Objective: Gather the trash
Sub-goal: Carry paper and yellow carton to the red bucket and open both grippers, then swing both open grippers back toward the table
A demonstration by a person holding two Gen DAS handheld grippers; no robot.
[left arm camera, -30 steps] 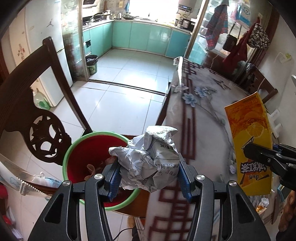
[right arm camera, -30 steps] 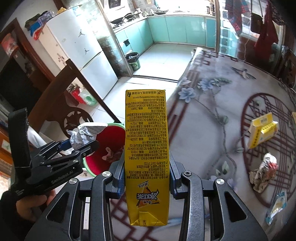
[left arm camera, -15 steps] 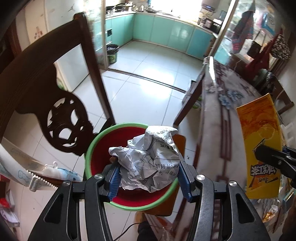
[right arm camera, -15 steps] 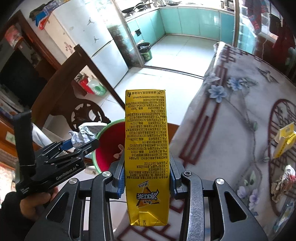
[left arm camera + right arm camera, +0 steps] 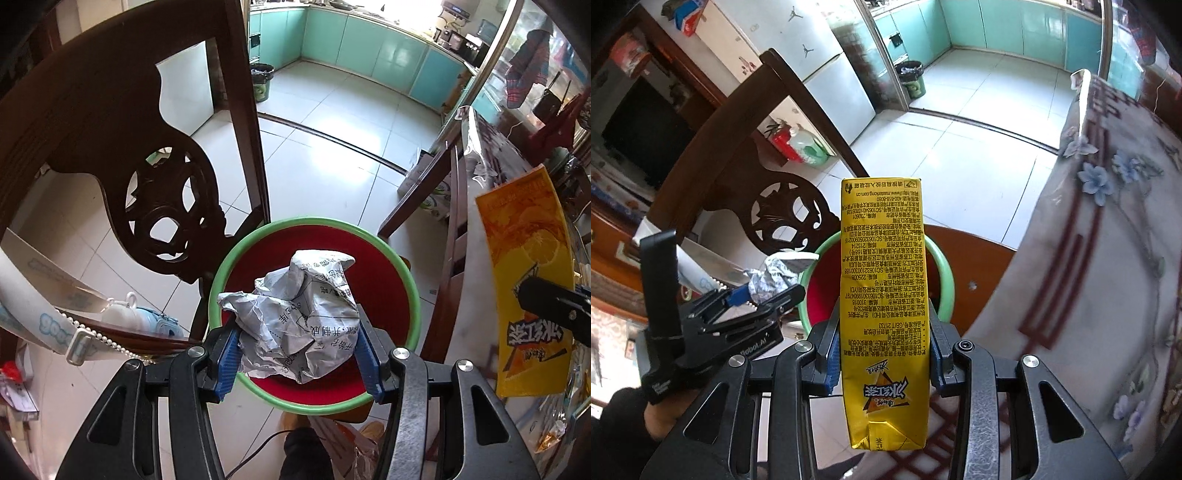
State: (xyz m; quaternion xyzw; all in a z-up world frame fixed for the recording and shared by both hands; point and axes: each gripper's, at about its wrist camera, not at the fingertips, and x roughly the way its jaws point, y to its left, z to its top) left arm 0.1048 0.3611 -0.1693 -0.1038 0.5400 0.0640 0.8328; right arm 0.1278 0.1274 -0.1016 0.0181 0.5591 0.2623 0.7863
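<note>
Left hand-held gripper (image 5: 297,352) clamped a crumpled paper ball (image 5: 295,321) directly above the red bin (image 5: 384,273); right hand-held gripper (image 5: 882,354) gripped a yellow carton (image 5: 882,295) beside it.

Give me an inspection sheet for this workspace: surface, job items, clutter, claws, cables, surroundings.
Surface: table under a floral cloth, at the right.
Job's things: crumpled paper and yellow drink carton, both over the red bin with green rim, which stands on a seat.
Clutter: snack wrappers at the table edge.
Claws: left claw shut on the crumpled paper; right claw shut on the carton.
Cables: thin dark cable below the left claw.
Surroundings: carved wooden chair, white fridge, teal kitchen cabinets, tiled floor.
</note>
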